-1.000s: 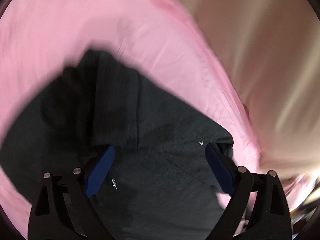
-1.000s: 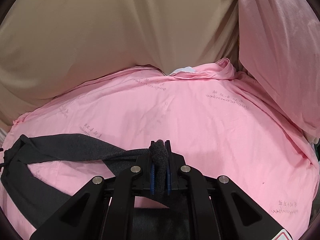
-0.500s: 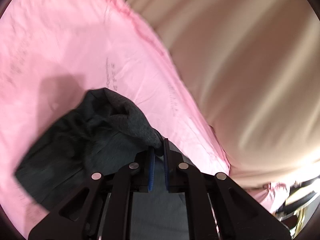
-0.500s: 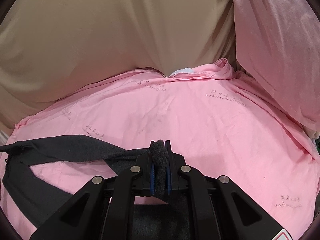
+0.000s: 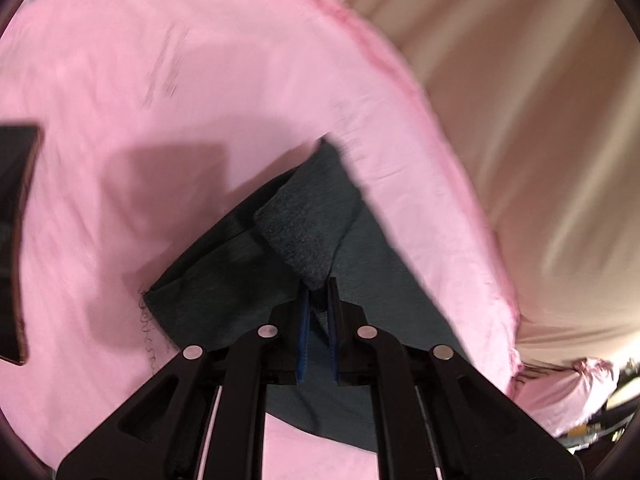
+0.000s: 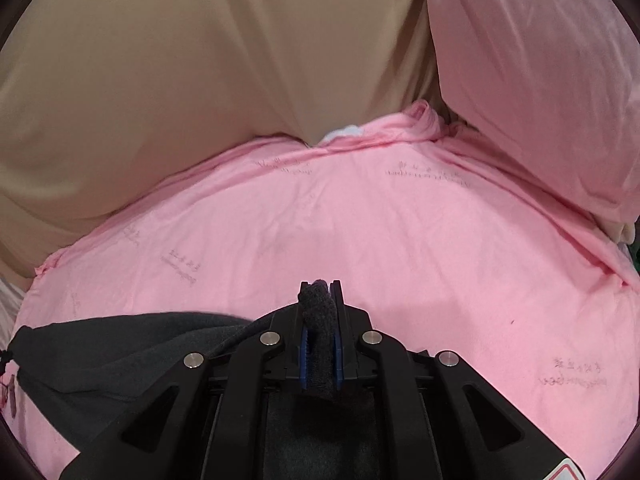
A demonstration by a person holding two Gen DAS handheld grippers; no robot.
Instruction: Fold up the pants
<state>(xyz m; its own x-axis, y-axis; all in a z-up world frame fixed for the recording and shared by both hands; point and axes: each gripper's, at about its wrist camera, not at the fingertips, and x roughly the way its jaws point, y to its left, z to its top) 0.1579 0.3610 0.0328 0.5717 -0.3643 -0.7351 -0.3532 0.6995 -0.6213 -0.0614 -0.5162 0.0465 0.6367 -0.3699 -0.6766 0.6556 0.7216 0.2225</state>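
The dark grey pants [image 5: 316,224] lie on a pink sheet [image 5: 160,80]. My left gripper [image 5: 318,286] is shut on a bunched fold of the pants and holds it above the sheet, with the cloth trailing below and behind. In the right wrist view, my right gripper [image 6: 320,292] is shut on another fold of the pants [image 6: 120,344], which stretch off to the lower left over the pink sheet [image 6: 400,240]. The view from the left wrist is blurred by motion.
Beige bedding [image 6: 200,60] rises behind the pink sheet and also shows in the left wrist view [image 5: 540,100]. A pink pillow [image 6: 540,60] stands at the right. A dark flat object [image 5: 16,240] sits at the left edge.
My left gripper closed on the pants and has lifted the fold, swinging across the sheet. My right gripper stayed shut on its fold; the cloth at its left has bunched closer.
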